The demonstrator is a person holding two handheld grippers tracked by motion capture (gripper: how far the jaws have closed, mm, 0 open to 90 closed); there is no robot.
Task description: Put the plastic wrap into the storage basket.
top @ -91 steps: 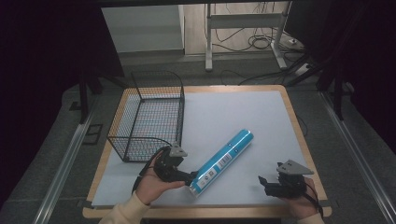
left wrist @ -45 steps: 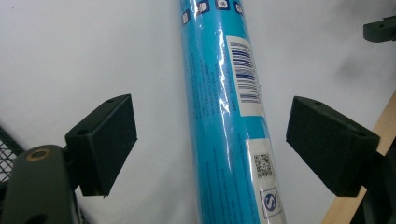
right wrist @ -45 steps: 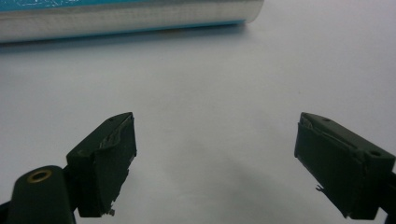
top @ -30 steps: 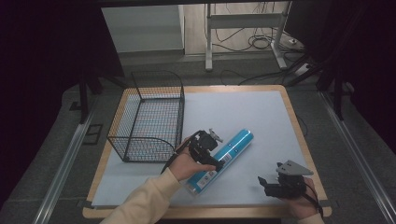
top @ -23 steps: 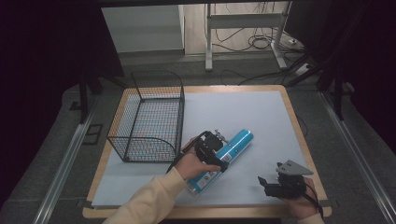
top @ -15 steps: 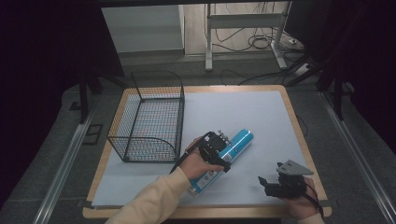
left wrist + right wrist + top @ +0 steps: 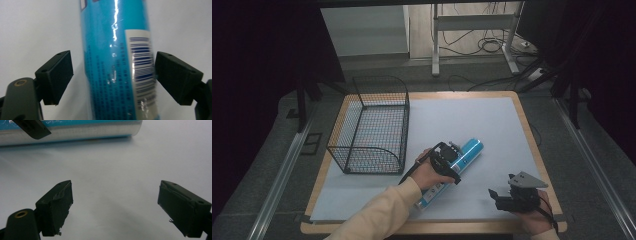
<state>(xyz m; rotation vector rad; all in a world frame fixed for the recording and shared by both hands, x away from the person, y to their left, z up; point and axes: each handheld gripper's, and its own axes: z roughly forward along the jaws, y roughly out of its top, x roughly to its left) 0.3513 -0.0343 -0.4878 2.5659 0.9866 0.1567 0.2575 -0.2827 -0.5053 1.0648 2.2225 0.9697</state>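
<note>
- Item in hand: a long, glossy blue cylindrical tube with a white barcode panel (image 7: 117, 62), which lay flat and aslant on the pale grey table sheet (image 7: 472, 120), just to the right of the black wire-mesh basket (image 7: 372, 125) and not touching it
- My left gripper (image 7: 451, 159) stood over the tube's middle; its jaws were apart, one on each side of the tube, the right pad at or very near the barcode side, the left pad with a clear gap
- Judgement on the step: a close on the tube seemed to be at hand; I needed the tube centred between the pads first, then an even squeeze across the widest part, since a round slick wall would tend to roll or squirt out of an off-centre pinch
- My right gripper (image 7: 115, 212) rested near the table's front right corner, jaws wide apart and holding nothing, with the tube's silvery end in its view farther off
- Surfaces: tube film shiny, with a bright streak of glare; sheet matt and smooth; basket an open grid of thin wire with a rounded front rim; pads flat, dull black blocks
</note>
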